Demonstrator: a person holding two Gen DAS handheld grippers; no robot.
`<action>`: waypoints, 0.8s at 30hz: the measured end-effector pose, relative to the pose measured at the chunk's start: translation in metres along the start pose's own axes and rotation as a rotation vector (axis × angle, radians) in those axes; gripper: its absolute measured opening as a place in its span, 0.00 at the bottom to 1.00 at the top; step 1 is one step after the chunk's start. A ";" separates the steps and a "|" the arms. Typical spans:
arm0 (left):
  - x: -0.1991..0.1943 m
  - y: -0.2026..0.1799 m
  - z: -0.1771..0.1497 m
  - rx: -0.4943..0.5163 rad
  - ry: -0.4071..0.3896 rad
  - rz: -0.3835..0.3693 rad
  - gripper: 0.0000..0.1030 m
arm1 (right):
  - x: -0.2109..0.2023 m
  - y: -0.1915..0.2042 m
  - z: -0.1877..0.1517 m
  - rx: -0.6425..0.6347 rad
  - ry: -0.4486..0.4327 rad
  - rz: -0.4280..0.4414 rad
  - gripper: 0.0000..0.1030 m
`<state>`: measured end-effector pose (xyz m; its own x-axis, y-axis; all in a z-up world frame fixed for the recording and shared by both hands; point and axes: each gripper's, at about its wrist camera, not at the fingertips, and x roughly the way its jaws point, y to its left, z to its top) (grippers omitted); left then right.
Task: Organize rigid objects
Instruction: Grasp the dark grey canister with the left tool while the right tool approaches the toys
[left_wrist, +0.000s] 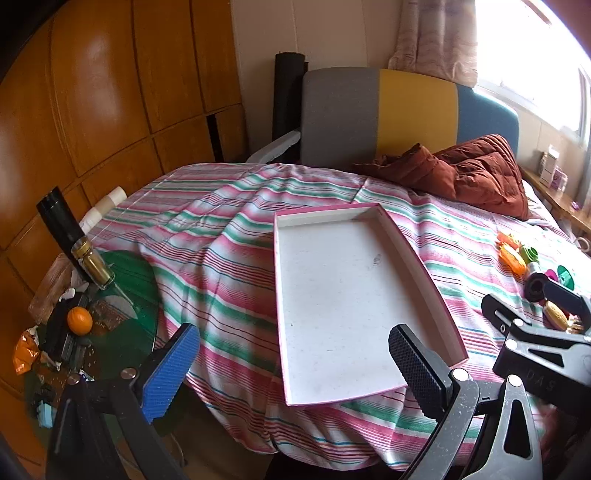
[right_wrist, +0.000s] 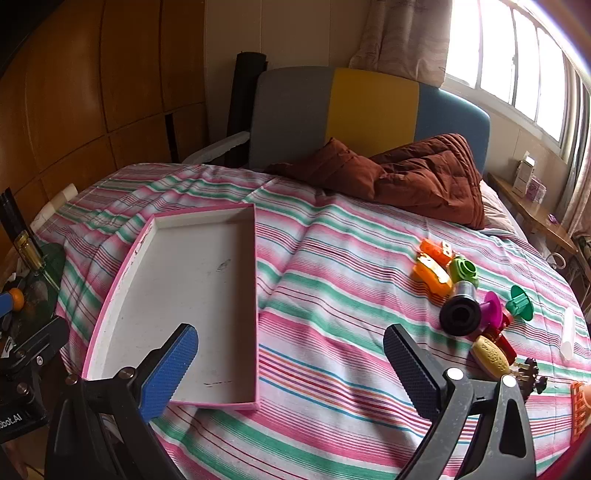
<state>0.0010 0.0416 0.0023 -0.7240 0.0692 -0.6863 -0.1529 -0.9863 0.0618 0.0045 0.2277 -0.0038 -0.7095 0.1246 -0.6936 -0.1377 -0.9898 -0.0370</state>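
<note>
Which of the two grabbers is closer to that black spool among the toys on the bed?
The right gripper. The black spool lies just beyond its right finger, while the left gripper hovers over the pink tray, with the spool off to its right, past the right gripper.

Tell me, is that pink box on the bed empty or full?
Empty. The pink box shows only its bare white floor; the small toys lie outside it on the striped bedspread.

Bed (right_wrist: 332, 295) with pink/green/white striped cover, shallow pink-edged white tray (right_wrist: 177, 295) lying empty on left part, rust-brown quilted jacket (right_wrist: 417, 177) bunched at headboard end, cluster of small toys (right_wrist: 465, 295) on right: orange pieces, green and magenta spools, black cylinder
</note>
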 end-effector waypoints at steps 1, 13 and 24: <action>-0.001 -0.001 0.000 0.002 -0.002 -0.005 1.00 | -0.001 -0.003 0.000 0.004 0.000 -0.006 0.99; -0.005 -0.018 -0.001 0.048 -0.007 -0.057 1.00 | -0.006 -0.066 0.007 0.071 0.012 -0.093 0.99; 0.004 -0.051 0.007 0.119 0.016 -0.118 1.00 | 0.002 -0.170 0.013 0.181 0.032 -0.223 0.99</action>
<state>0.0012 0.0938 0.0017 -0.6858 0.1799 -0.7052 -0.3149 -0.9469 0.0648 0.0174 0.3969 0.0110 -0.6258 0.3326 -0.7055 -0.4112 -0.9093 -0.0640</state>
